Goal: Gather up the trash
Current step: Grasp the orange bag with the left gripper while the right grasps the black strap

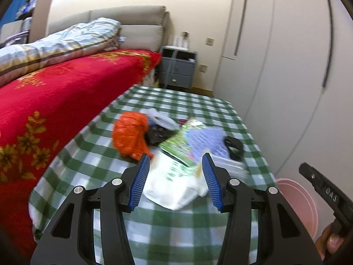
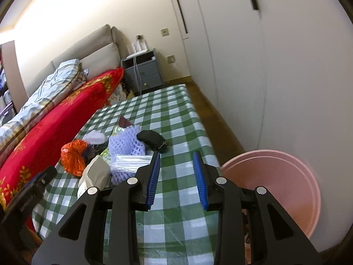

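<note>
A heap of trash lies on the green checked table [image 1: 176, 231]: an orange plastic bag [image 1: 130, 134], a white bag with green print [image 1: 176, 183], a green wrapper [image 1: 178, 145], purple foam netting [image 1: 207, 139] and a black item [image 1: 233, 145]. My left gripper [image 1: 175, 159] is open, its fingers either side of the white bag, just above it. My right gripper [image 2: 176, 156] is open and empty over bare table [image 2: 176, 198], right of the heap: orange bag [image 2: 74, 154], white bag [image 2: 94, 174], purple netting [image 2: 128, 143], clear plastic [image 2: 130, 163], black item [image 2: 152, 141].
A pink plastic basin [image 2: 275, 187] stands on the floor at the table's right, also in the left wrist view [image 1: 297, 198]. A bed with a red blanket [image 1: 55, 99] runs along the table's left. A grey nightstand [image 2: 143, 72] and white wardrobe [image 2: 264, 66] lie beyond.
</note>
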Available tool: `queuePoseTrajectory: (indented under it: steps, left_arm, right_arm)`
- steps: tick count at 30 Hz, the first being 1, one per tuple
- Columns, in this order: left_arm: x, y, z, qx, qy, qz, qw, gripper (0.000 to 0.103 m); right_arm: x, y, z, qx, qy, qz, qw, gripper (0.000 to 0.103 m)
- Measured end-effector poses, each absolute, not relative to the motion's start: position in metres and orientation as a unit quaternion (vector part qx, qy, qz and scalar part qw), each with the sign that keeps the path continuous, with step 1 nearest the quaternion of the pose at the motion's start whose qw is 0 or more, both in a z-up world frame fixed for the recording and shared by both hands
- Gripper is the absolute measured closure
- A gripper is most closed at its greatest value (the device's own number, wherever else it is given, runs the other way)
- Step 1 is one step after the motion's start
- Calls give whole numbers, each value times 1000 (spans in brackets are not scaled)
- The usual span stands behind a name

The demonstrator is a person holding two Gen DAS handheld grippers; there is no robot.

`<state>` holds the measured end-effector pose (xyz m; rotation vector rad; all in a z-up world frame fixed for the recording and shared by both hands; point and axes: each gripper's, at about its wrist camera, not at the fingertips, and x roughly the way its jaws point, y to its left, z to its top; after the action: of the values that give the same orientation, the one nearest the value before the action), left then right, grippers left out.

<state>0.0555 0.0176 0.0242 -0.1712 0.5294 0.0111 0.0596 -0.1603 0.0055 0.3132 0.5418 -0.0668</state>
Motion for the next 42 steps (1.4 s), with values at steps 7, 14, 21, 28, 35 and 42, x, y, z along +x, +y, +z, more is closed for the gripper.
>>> queuePoseTrajectory:
  steps: [7,14,21,28,35,42]
  left_arm:
    - [82,33,18,-76,248,47,965,54]
    - [102,49,7,-79,258,75,960,54]
    - [115,56,5,-73,262,91,958,53]
    - [132,67,-1,-82,281,108,950,45]
    - [149,79,-5,-96,295,111,944,40]
    - [160,86,-12,-109,310,119,937,40]
  right_arm:
    - [90,-150,-1,153,267,-13,952,71]
    - [123,-140,-3,133,271,1,953,71]
    - [158,-130,-9,103,288,17,952,70]
    - [190,-126,-27,95,319,31,943,58]
    - [210,-122,-35,74,341,34,937,58]
    - [225,-120,-50,65,366,38,927,58]
